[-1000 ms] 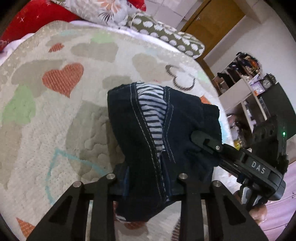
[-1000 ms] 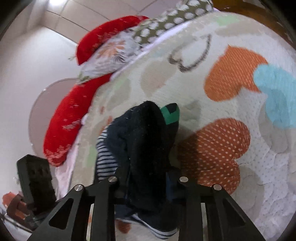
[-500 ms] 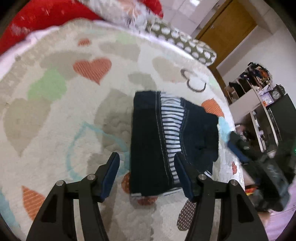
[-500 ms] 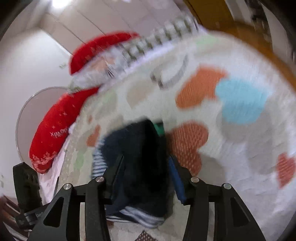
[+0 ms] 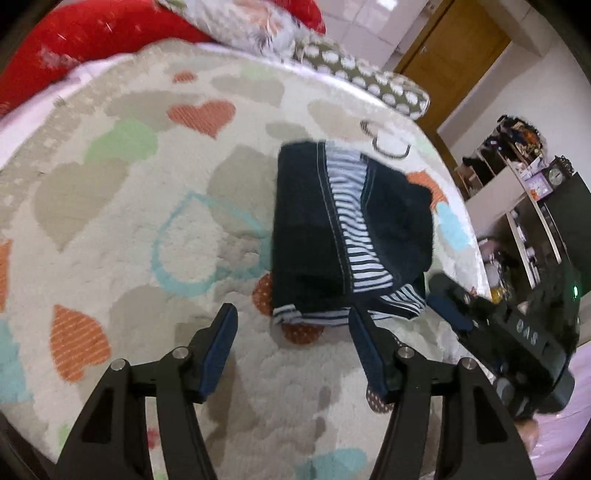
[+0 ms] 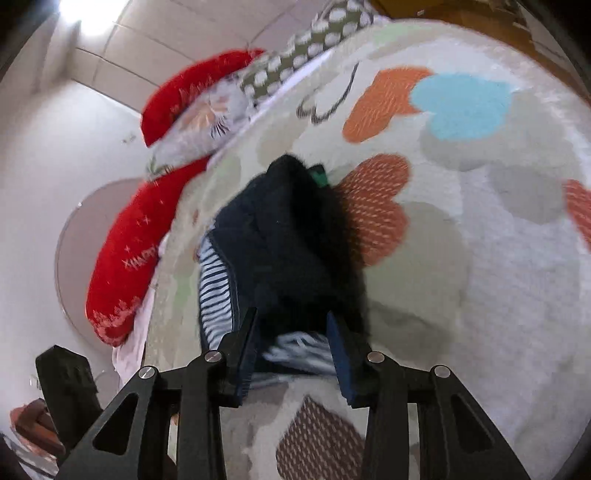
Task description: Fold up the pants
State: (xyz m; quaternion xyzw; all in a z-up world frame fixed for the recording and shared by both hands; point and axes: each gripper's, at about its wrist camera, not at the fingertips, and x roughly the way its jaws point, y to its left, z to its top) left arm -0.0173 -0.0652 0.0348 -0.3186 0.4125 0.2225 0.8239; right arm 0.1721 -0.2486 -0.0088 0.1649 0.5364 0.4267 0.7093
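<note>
The pants [image 5: 314,229], dark navy with a striped lining, lie folded in a compact block on the heart-patterned bedspread [image 5: 110,192]. My left gripper [image 5: 291,328] is just short of their near edge. Its jaws are opening, and only the striped hem reaches between the tips without touching the pads. In the right wrist view the pants [image 6: 291,240] stretch away from my right gripper [image 6: 291,332]. Its jaws are closing with the blurred hem lying loose between them. In the left wrist view one of the right gripper's fingers [image 5: 448,312] shows beside the pants' near right corner.
Red pillows [image 5: 74,40], a floral pillow [image 5: 251,18] and a dotted pillow [image 5: 369,85] line the bed's far end. The bed's edge [image 5: 465,221] runs close to the right of the pants. Beyond it stand shelves [image 5: 517,192] and a wooden door [image 5: 454,55].
Both grippers were shut on the bunched pants; they have let go and drawn back. The pants now rest flat on the bedspread, farther from both cameras.
</note>
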